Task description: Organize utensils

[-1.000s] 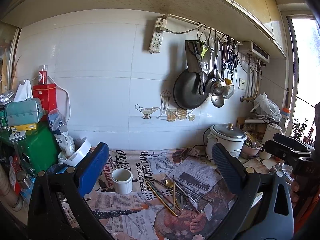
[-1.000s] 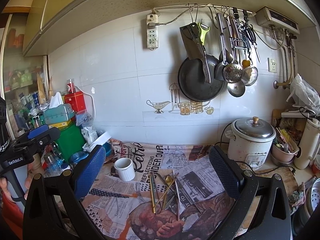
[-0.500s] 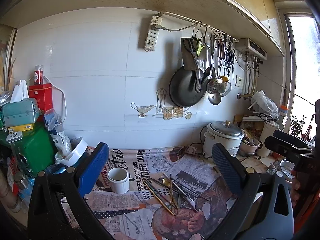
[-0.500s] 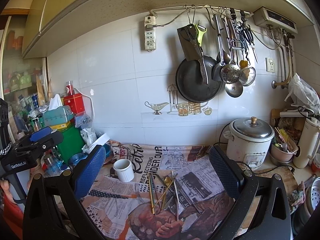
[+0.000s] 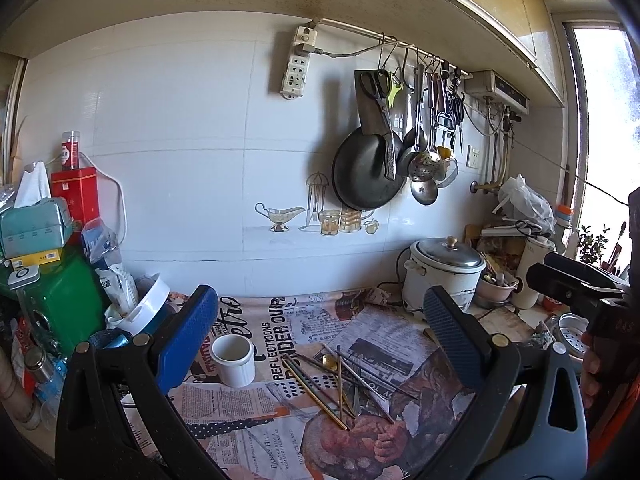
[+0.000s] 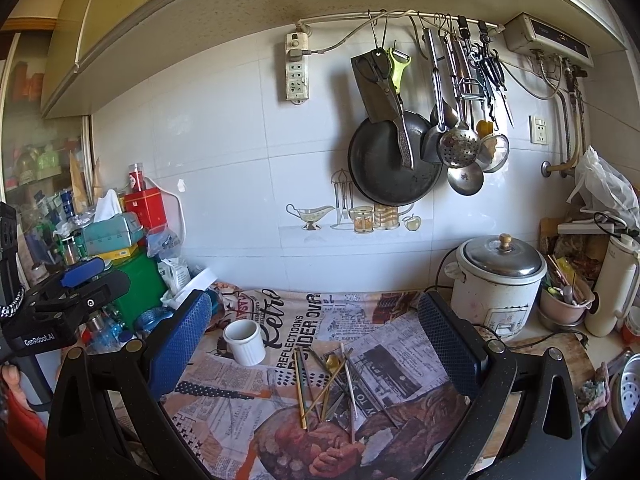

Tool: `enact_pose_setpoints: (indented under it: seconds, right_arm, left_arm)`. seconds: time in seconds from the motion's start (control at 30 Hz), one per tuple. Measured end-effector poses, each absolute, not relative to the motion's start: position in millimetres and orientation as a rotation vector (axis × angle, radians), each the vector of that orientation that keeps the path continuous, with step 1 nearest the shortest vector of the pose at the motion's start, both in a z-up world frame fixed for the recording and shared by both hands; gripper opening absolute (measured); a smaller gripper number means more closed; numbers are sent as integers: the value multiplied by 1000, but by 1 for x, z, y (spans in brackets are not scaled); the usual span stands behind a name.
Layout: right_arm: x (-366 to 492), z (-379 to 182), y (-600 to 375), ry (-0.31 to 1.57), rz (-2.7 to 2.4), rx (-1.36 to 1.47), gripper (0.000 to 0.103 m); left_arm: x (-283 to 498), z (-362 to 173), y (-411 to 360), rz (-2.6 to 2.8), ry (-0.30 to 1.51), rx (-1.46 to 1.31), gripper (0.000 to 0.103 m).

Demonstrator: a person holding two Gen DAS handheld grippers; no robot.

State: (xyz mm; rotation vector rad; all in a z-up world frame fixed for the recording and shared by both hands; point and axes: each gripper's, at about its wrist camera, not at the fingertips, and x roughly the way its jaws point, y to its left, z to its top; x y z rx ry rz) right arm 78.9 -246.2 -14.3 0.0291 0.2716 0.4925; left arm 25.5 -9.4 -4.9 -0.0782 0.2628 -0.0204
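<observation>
We see a loose heap of thin utensils (image 6: pixel 332 384) lying crossed on the newspaper-print cloth (image 6: pixel 224 412) that covers the surface, just right of one white cup (image 6: pixel 245 341). The sticks overlap too much for a firm count; we make out at least two gold ones (image 5: pixel 316 390), several dark or silver ones, one pale one (image 6: pixel 349 388) and one small gold spoon bowl (image 5: pixel 329 360) near the heap's far end. All are slim and straight, fanned out at their far ends and converging toward the camera. The cup stands upright, apart from the heap, and appears empty.

Our left claw (image 5: pixel 316 350) and right claw (image 6: pixel 316 344) both hang above the cloth, each spread wide and holding nothing, with the cup and heap framed between the fingers. Well right of the cup stands one white rice cooker (image 6: pixel 498 284) with a metal lid. On the wall above and to the right of the cup hangs one black pan (image 6: pixel 394 164) amid ladles and scissors on a rail.
</observation>
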Motion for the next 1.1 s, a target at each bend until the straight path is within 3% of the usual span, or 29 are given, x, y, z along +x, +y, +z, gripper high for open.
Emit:
enact_pose_setpoints:
  seconds: [0.8,1.1]
  right_arm:
    - [97,-15,-240,288,497,22,103]
    - [143,-50,-238,422,429,-7,103]
  left_arm:
    - [52,-12,-15,-45,296,-74,103]
    - [99,-48,-18,18,384,-62,103]
